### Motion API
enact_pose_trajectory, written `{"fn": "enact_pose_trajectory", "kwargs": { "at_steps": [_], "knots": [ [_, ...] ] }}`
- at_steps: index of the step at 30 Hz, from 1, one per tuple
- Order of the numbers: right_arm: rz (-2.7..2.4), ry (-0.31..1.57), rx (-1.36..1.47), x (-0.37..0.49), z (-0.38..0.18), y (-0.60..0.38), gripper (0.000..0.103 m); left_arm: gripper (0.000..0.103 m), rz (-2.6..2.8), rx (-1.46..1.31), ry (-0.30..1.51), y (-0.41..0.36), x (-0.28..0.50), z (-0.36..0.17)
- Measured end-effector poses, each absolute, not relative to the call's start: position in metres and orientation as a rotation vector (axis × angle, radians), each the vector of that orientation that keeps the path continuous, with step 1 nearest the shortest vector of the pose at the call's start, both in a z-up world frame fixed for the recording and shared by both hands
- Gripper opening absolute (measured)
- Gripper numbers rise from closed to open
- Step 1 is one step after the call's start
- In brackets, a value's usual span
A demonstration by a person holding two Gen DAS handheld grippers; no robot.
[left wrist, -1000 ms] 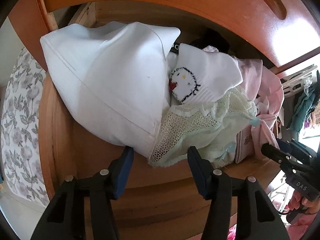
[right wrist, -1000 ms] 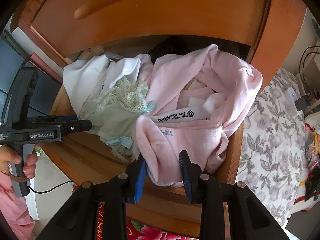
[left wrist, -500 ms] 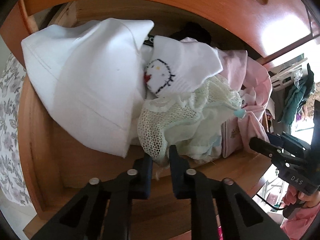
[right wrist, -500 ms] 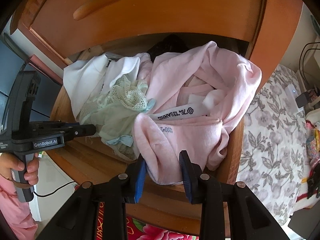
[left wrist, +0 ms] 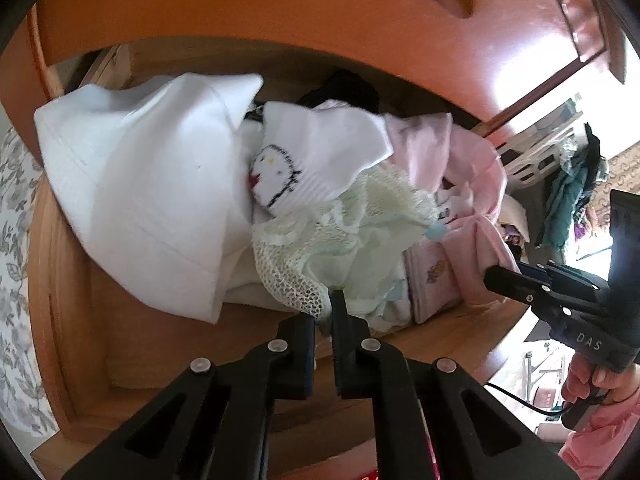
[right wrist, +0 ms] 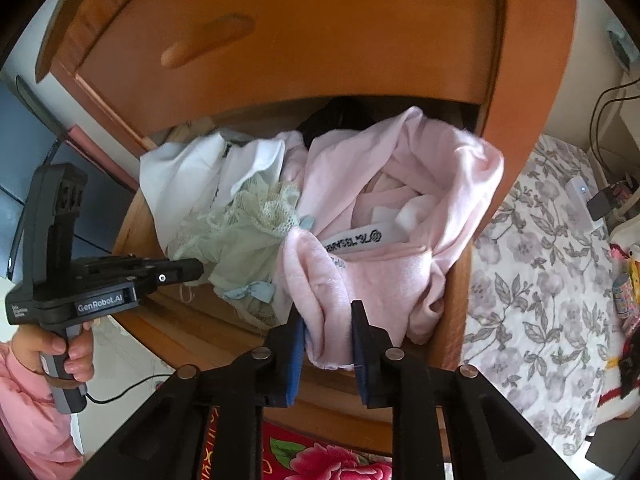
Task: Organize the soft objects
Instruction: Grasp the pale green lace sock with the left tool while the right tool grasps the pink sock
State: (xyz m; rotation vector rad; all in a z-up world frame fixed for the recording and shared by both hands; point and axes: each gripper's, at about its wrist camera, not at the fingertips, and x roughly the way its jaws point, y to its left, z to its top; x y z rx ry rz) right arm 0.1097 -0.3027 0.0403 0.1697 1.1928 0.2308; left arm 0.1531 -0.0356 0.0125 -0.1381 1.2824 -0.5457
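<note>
An open wooden drawer [left wrist: 72,312] holds a pile of soft clothes. My left gripper [left wrist: 323,312] is shut on the lower edge of a pale green lace garment [left wrist: 344,236], which also shows in the right wrist view [right wrist: 248,232]. My right gripper [right wrist: 327,322] is shut on a fold of a pink garment [right wrist: 384,256]; it shows in the left wrist view [left wrist: 508,276] at the pink cloth [left wrist: 472,184]. A white cloth [left wrist: 148,196] lies on the left of the drawer. A white sock with a cat face [left wrist: 304,164] lies on top.
The closed drawer front above [right wrist: 304,36] overhangs the pile. A dark item [left wrist: 348,88] sits at the drawer's back. A floral bedsheet [right wrist: 540,264] lies to the right of the dresser. The left gripper's body [right wrist: 100,280] shows in the right wrist view.
My left gripper went from open to shut on the green lace garment's edge. My right gripper stayed shut on the pink garment, and both views shifted a little.
</note>
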Motion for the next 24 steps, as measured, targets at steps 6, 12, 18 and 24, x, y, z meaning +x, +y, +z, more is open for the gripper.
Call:
{"fn": "enact_pose_trajectory", "kwargs": {
  "at_steps": [6, 12, 18, 24],
  "knots": [
    [0.23, 1.154, 0.213, 0.103, 0.049, -0.312, 0.022, 0.005, -0.578, -0.154, 1.229, -0.039, 0.146, 0.024],
    [0.234, 1.132, 0.248, 0.096, 0.053, -0.316, 0.022, 0.004, -0.602, -0.186, 1.176, -0.03, 0.141, 0.04],
    [0.249, 1.106, 0.267, 0.089, 0.061, -0.315, 0.022, 0.004, -0.626, -0.239, 1.126, -0.017, 0.139, 0.046],
    [0.249, 1.105, 0.287, 0.088, 0.061, -0.318, 0.022, 0.004, -0.643, -0.287, 1.092, -0.01, 0.138, 0.055]
  ]
}}
